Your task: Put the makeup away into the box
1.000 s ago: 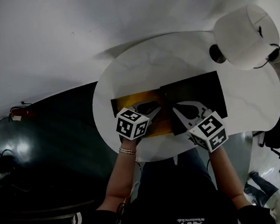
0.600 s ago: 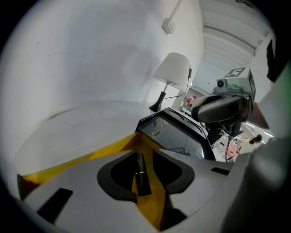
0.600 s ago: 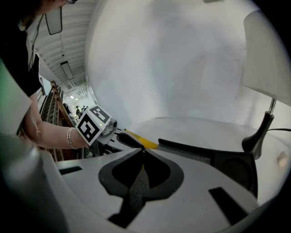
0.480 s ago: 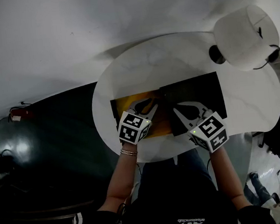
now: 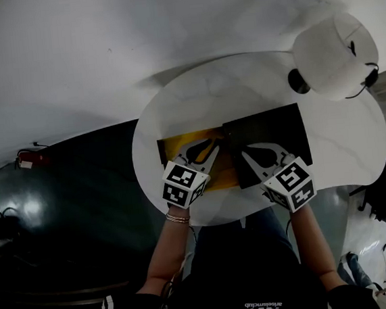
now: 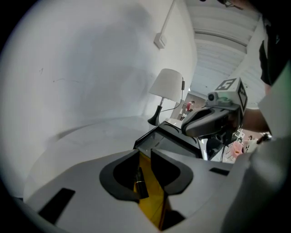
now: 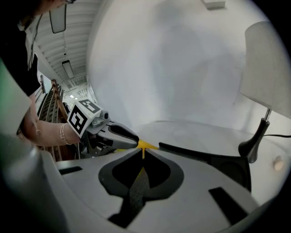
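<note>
The left gripper (image 6: 144, 157), above the box (image 5: 172, 145), has just been closing; its jaws stand part open, a dark tube (image 6: 140, 184) ungripped between them; the right gripper (image 7: 142, 155), beside the box, is closed and empty.

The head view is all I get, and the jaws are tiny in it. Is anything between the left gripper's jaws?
Observer: Yes. Its own view shows a slim dark tube in the gap of the left gripper, over the box's yellow lining. The jaws have just been closing, but yellow shows beside the tube.
Operator: And the other one?
Observer: The right gripper is shut in its own view, with nothing between its jaws.
</note>
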A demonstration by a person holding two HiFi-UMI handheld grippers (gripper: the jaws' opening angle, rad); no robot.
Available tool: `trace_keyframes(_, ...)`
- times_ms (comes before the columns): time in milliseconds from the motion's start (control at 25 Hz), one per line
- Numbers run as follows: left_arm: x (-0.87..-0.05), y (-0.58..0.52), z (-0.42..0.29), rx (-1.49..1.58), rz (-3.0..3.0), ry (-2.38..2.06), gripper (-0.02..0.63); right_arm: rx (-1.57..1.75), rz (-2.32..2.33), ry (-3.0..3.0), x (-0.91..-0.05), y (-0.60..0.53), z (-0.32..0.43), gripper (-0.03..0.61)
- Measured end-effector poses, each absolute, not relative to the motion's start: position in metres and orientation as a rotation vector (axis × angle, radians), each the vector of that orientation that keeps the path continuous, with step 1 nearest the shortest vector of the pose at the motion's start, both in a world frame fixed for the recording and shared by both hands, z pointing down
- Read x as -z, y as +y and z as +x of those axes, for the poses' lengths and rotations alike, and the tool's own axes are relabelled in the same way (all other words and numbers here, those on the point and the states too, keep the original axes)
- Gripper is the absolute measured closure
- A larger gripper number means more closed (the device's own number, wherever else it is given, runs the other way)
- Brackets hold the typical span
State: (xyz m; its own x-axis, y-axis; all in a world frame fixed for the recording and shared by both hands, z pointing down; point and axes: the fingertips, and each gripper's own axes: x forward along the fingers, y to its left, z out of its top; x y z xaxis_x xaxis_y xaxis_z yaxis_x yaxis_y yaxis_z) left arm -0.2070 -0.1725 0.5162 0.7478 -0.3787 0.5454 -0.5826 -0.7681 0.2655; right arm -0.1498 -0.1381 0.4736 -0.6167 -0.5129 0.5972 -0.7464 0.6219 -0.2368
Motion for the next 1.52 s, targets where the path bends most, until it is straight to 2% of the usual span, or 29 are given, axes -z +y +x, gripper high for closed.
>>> trace_keyframes(240, -0.493, -0.163, -0.199, -0.608, 2.582, -0.718, 0.571, -0.64, 1.014, -2.373, -0.467, -0.129, -0.146, 0.548)
trace_keyframes(520, -0.473, -0.152, -0.184, -0.586, 2.624, -0.708, 0.595, -0.616, 1.014, -2.394, -0.461, -0.122, -0.133, 0.548)
trace_keyframes(1520, -0.448, -0.077, -0.071, -0.51, 2.54, -1.014, 0.597, -0.455, 0.652, -2.562, -0.449, -0.084, -0.043, 0.548)
